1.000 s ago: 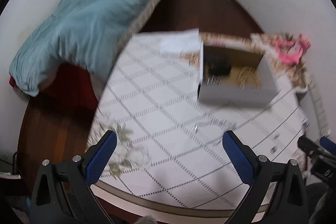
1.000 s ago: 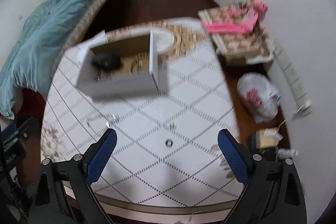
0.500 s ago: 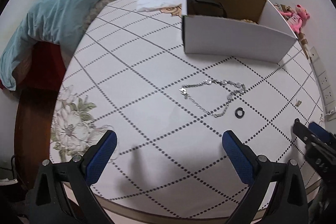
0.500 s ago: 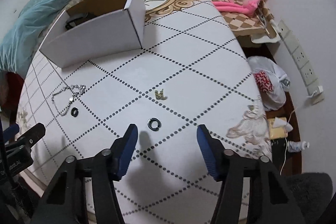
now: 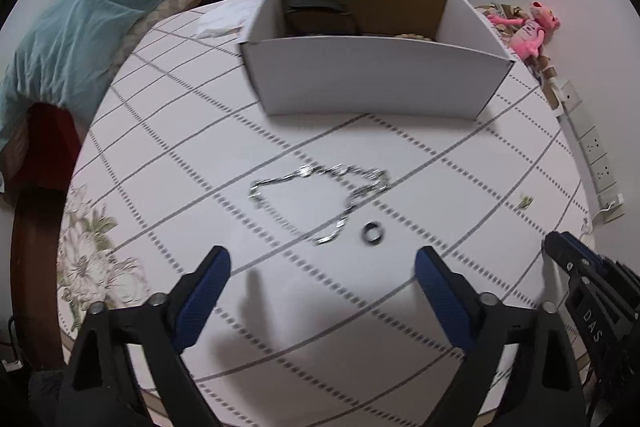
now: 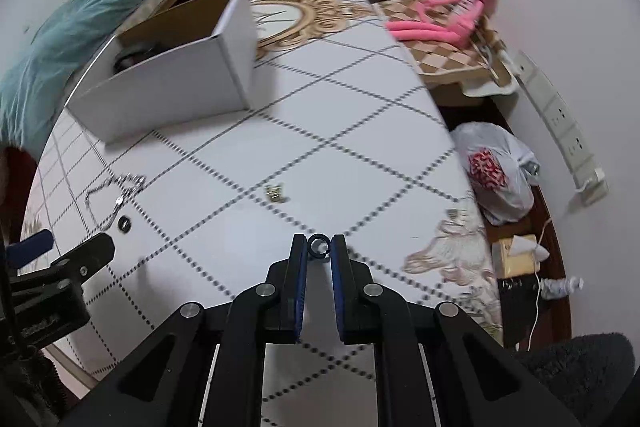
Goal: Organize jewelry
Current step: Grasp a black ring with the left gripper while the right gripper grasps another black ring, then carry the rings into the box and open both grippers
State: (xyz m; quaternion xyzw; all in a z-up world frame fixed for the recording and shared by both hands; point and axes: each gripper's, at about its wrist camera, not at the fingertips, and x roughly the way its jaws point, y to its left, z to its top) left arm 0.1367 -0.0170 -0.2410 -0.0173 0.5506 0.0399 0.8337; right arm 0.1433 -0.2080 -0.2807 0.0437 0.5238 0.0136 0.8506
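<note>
On the white diamond-patterned tablecloth [image 5: 168, 163] lies a silver chain [image 5: 320, 203], with a black ring [image 5: 372, 233] beside it. My left gripper [image 5: 322, 267] hangs just short of the chain. Its jaws are closing and nothing is between them. My right gripper [image 6: 319, 247] is shut on a second black ring [image 6: 313, 251], pinched at the fingertips just above the cloth. A small gold earring [image 6: 275, 193] lies ahead of it. The right wrist view also shows the chain [image 6: 116, 193], the loose ring [image 6: 125, 223] and the left gripper [image 6: 60, 247]. An open white box [image 5: 376, 79] stands beyond the jewelry.
The box [image 6: 172, 87] holds a dark item. A bed with a teal blanket [image 5: 100, 11] is on the left. A pink plush toy [image 6: 452, 15], a plastic bag [image 6: 496, 171] on the floor and wall sockets [image 6: 560, 119] are on the right. The table's edge runs near both grippers.
Both grippers have come down close to the tablecloth. The right jaws went from wide open to shut on the black ring. The left jaws have narrowed a little.
</note>
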